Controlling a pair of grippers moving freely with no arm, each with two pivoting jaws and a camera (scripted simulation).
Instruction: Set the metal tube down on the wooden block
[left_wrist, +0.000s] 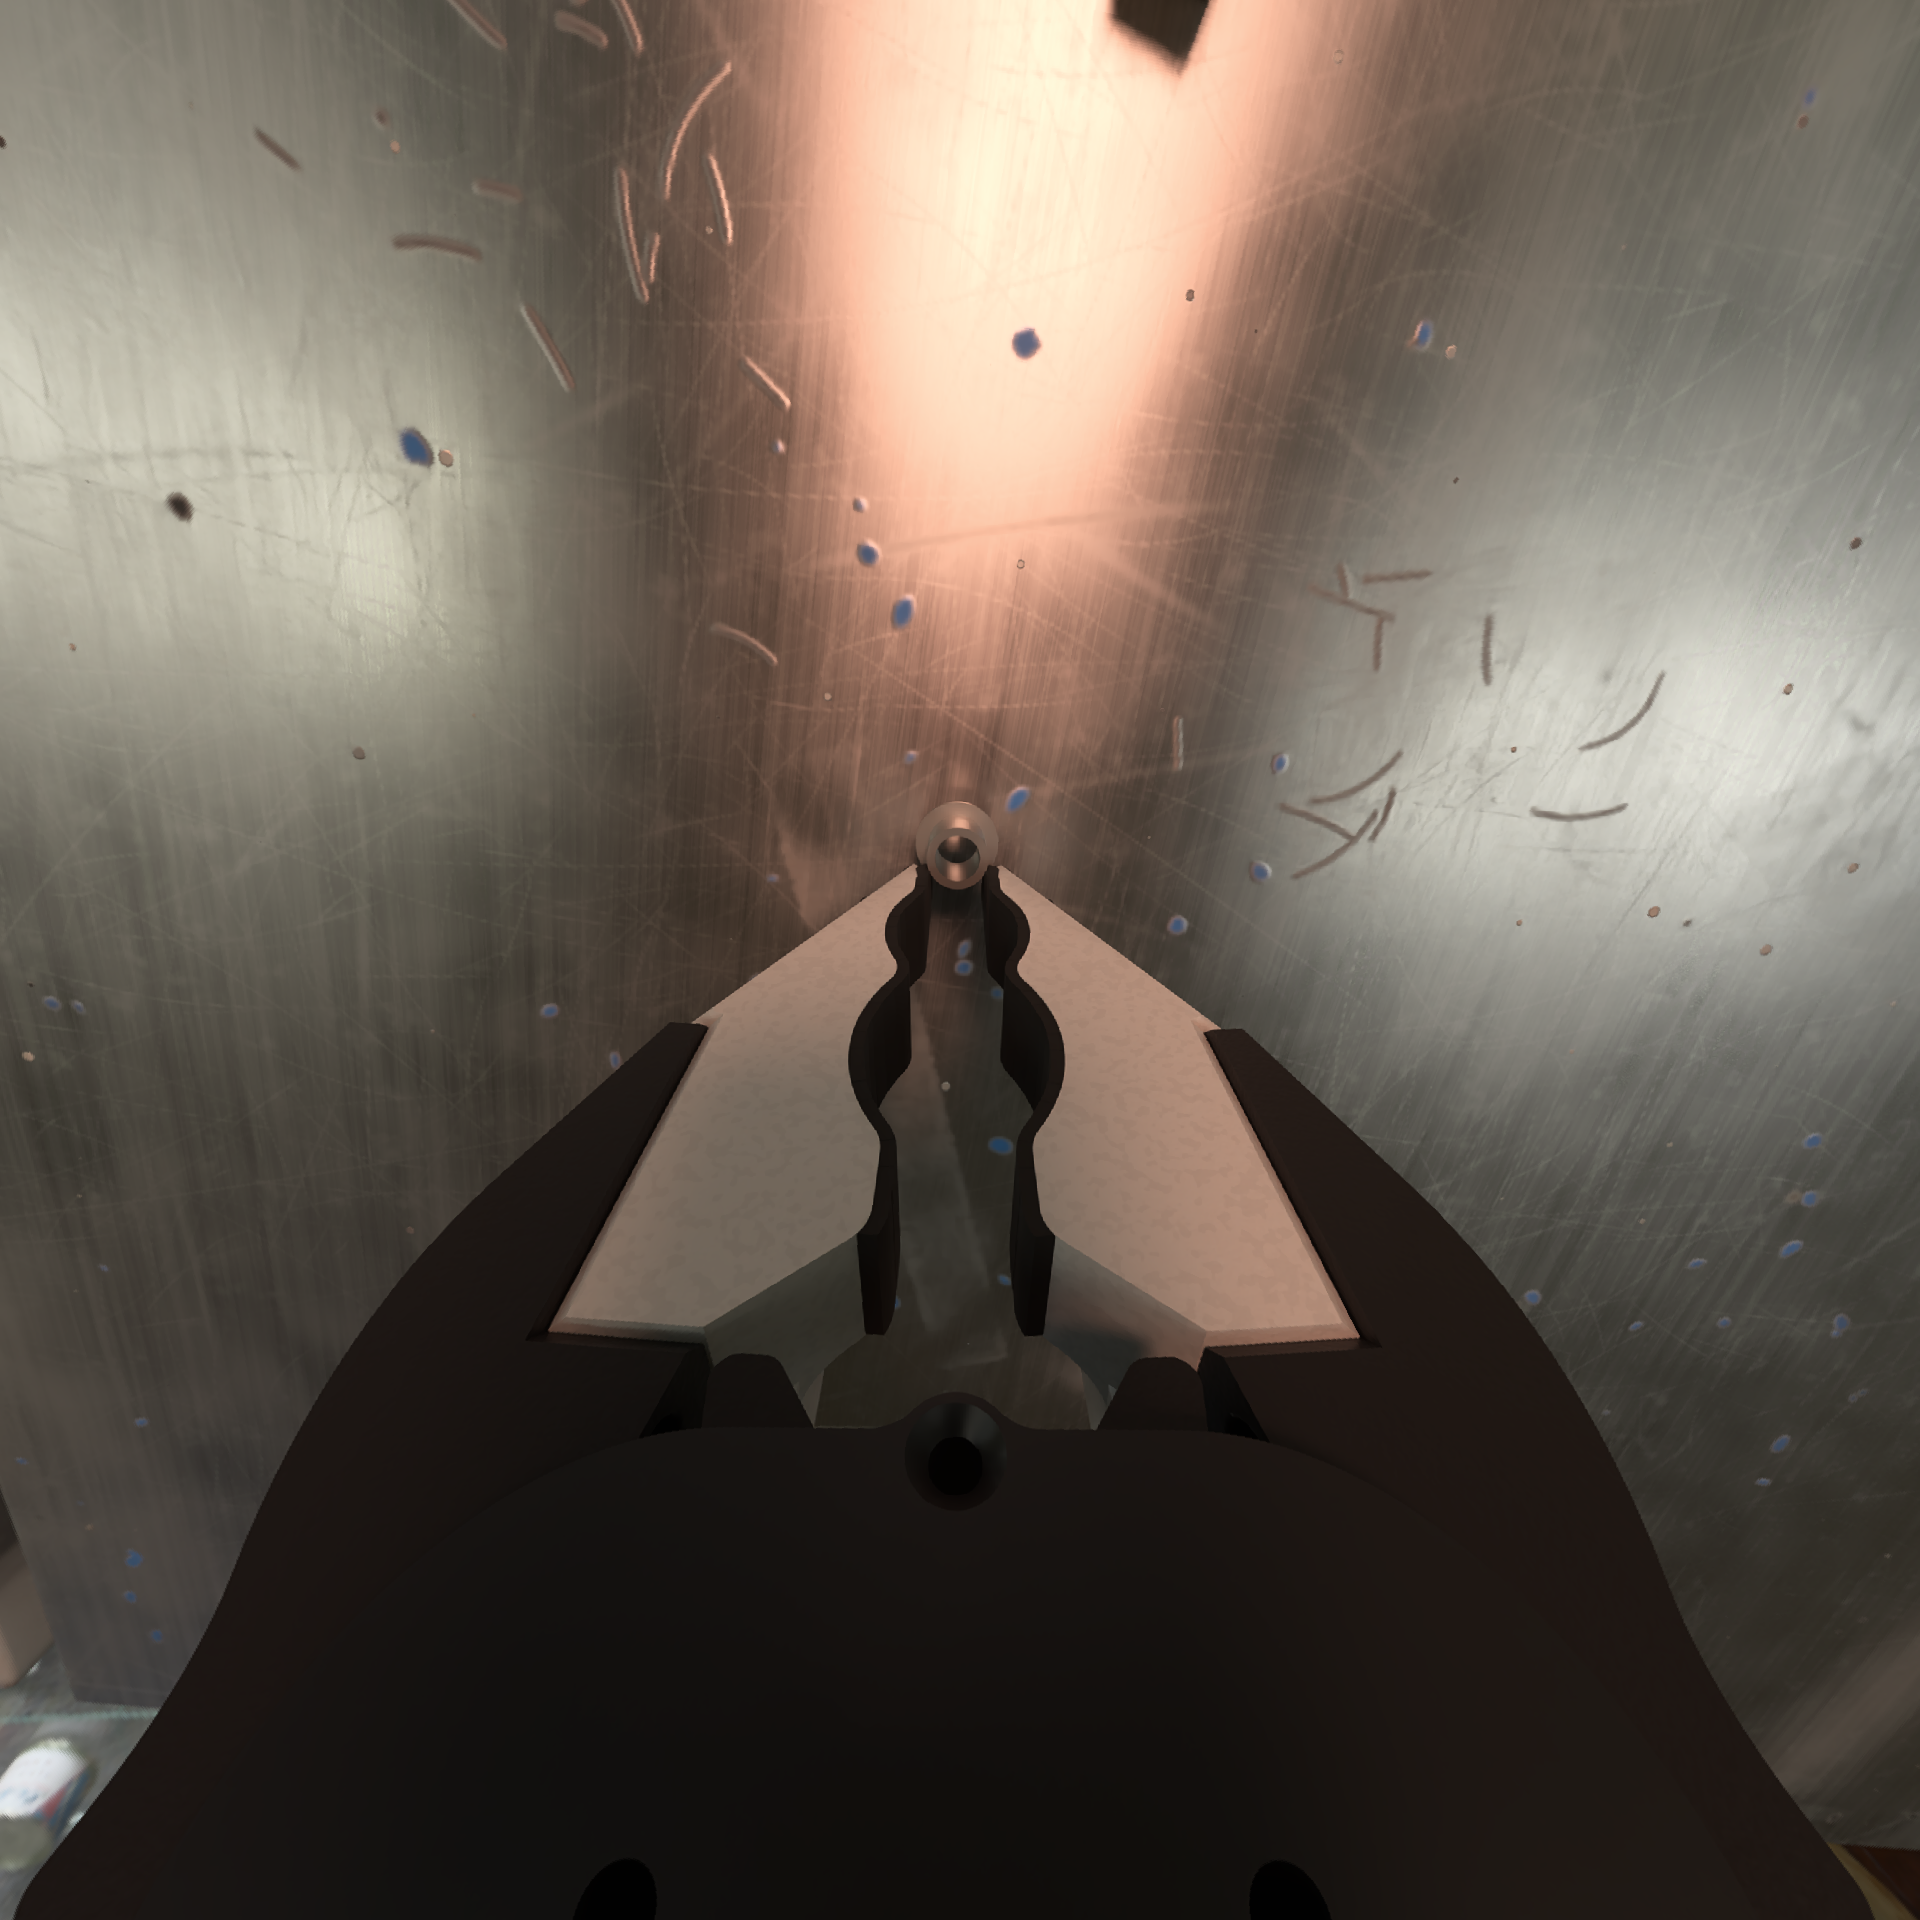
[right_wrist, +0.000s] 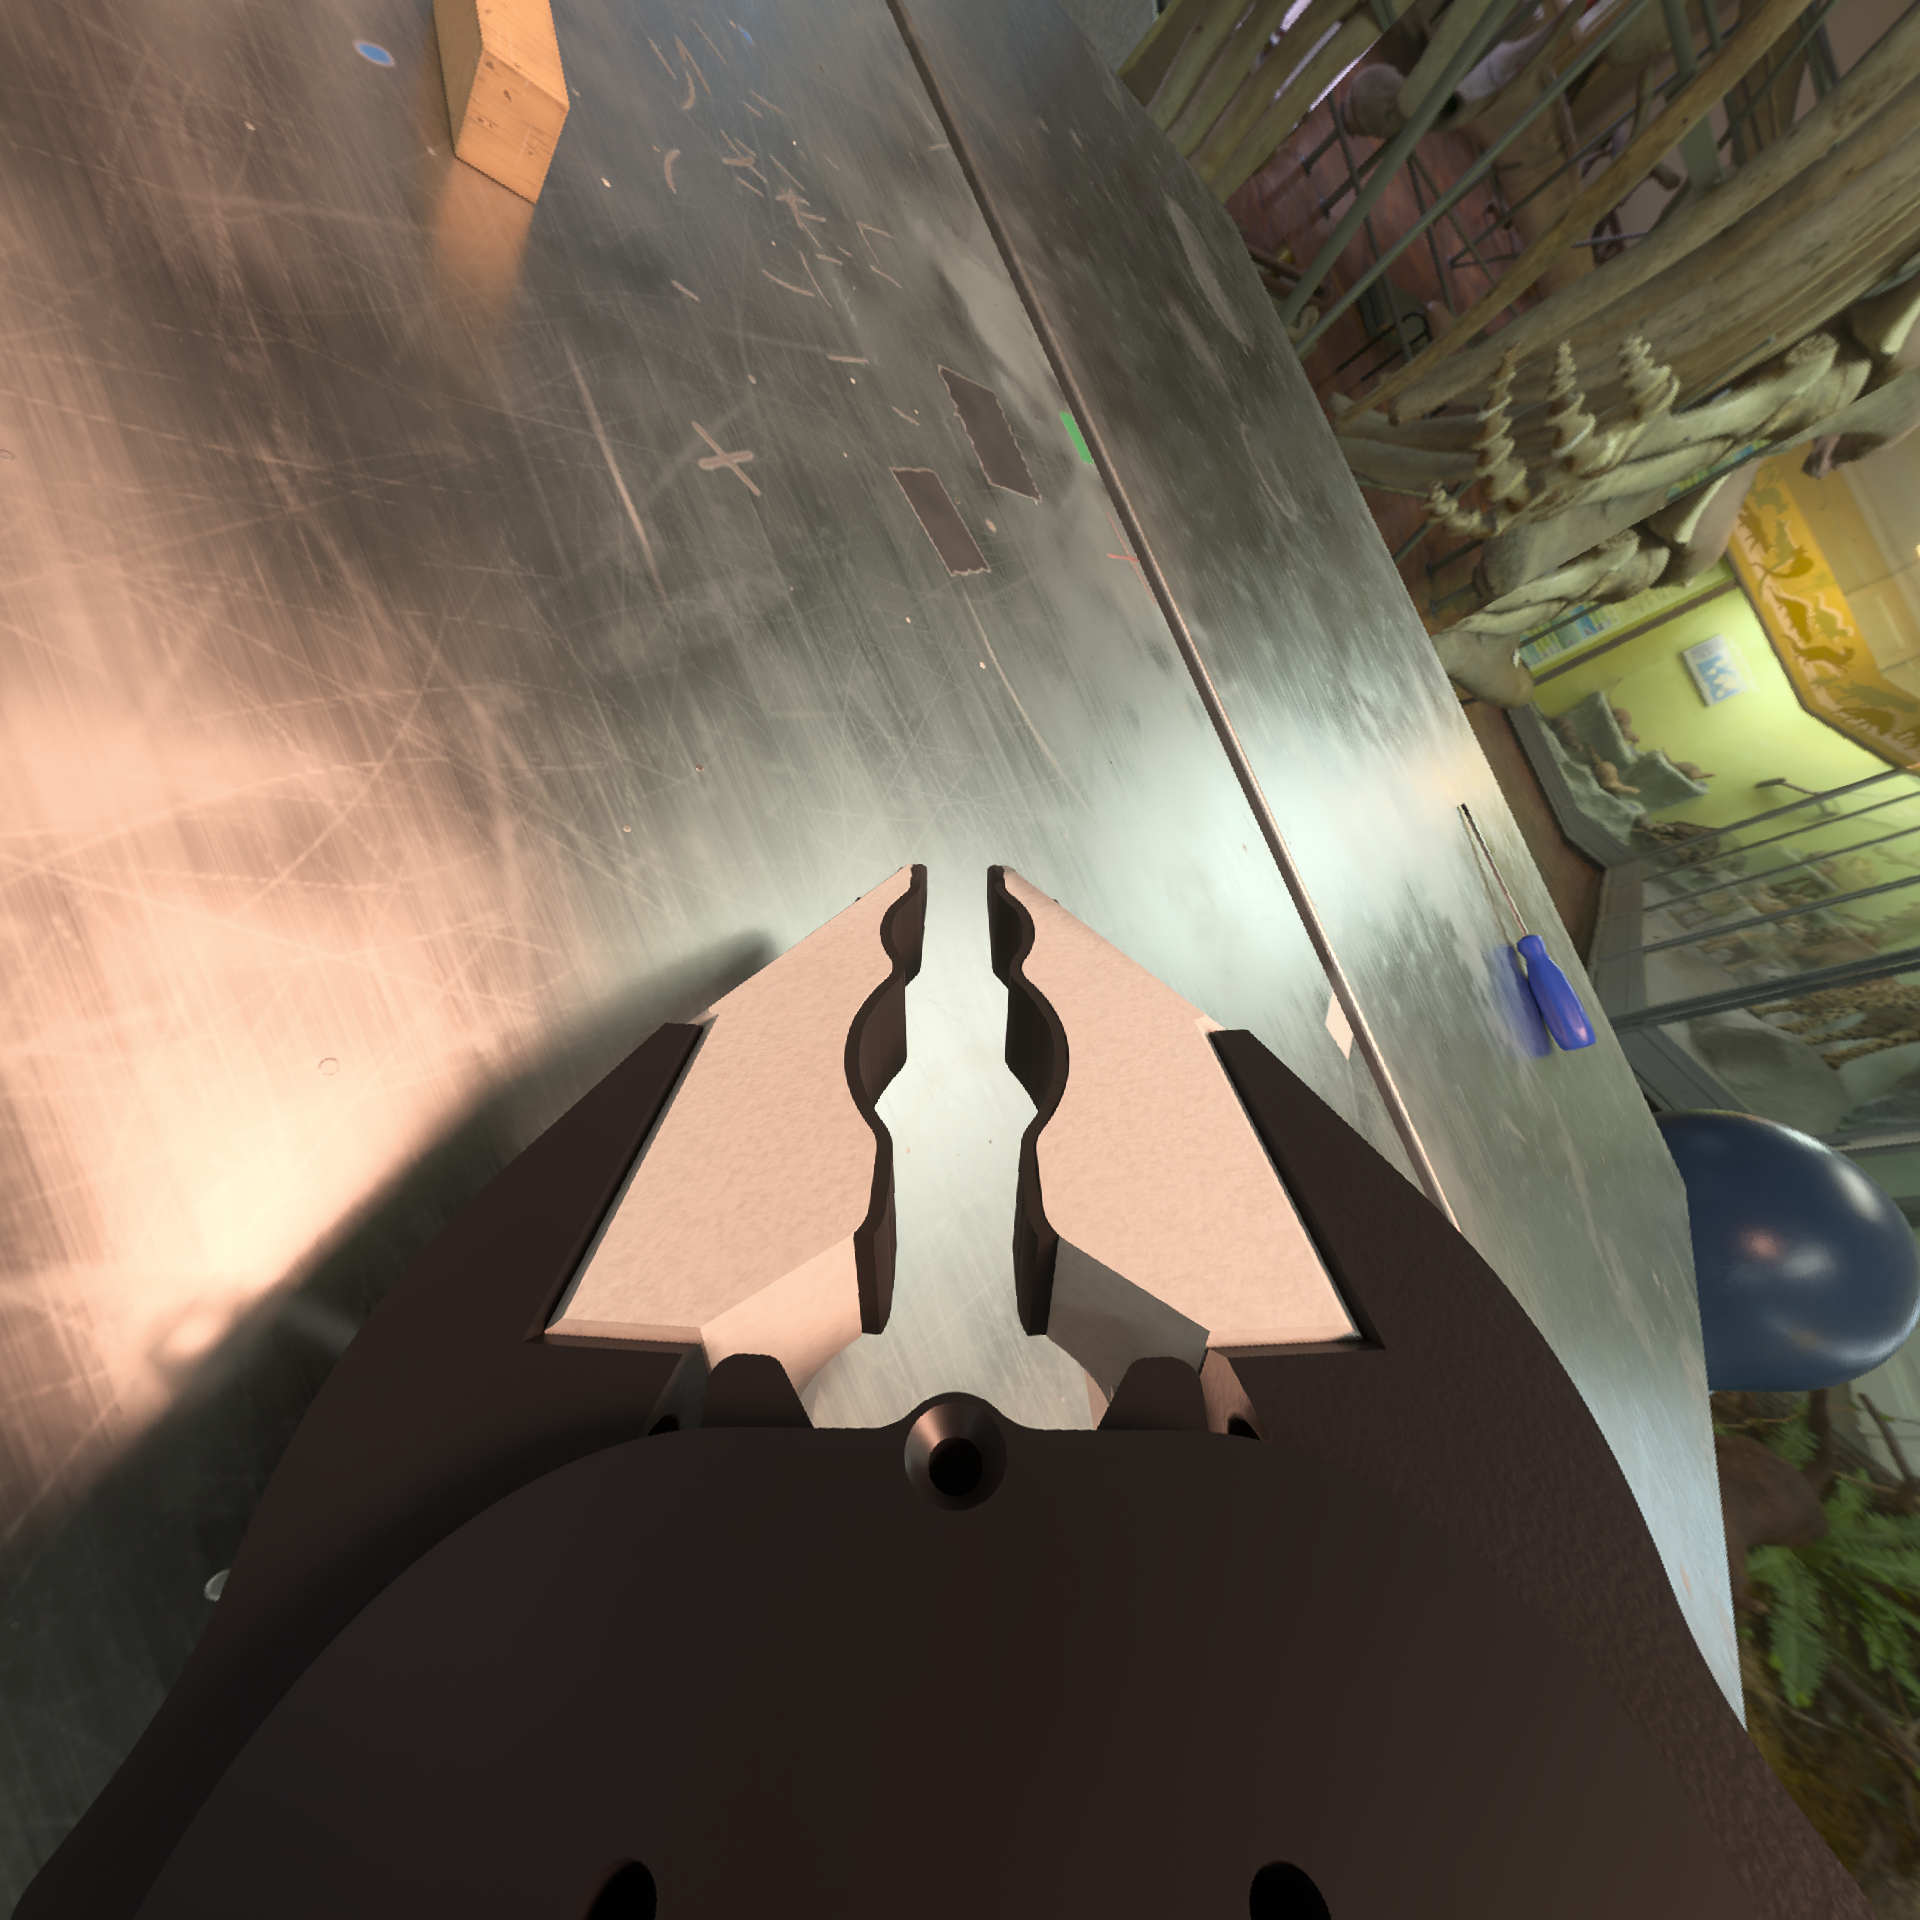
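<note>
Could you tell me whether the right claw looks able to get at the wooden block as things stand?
Probably yes. The right claw holds nothing, and only bare metal table lies between it and the block, ahead to its left.

— Where is the small hollow metal tube (left_wrist: 957, 858) sitting relative to the scratched steel tabletop (right_wrist: 644, 644)?

— It is hanging above that tabletop, pinched end-on at the tips of the left gripper (left_wrist: 957, 879).

— And the pale rectangular wooden block (right_wrist: 501, 91)?

— It is standing on the tabletop, far ahead and left of the right gripper (right_wrist: 955, 879), which is hovering over the same surface with nothing between its fingers.

— Anything else on it?

— A blue-handled screwdriver (right_wrist: 1536, 961) is lying near the tabletop's right edge, beyond a seam.
</note>
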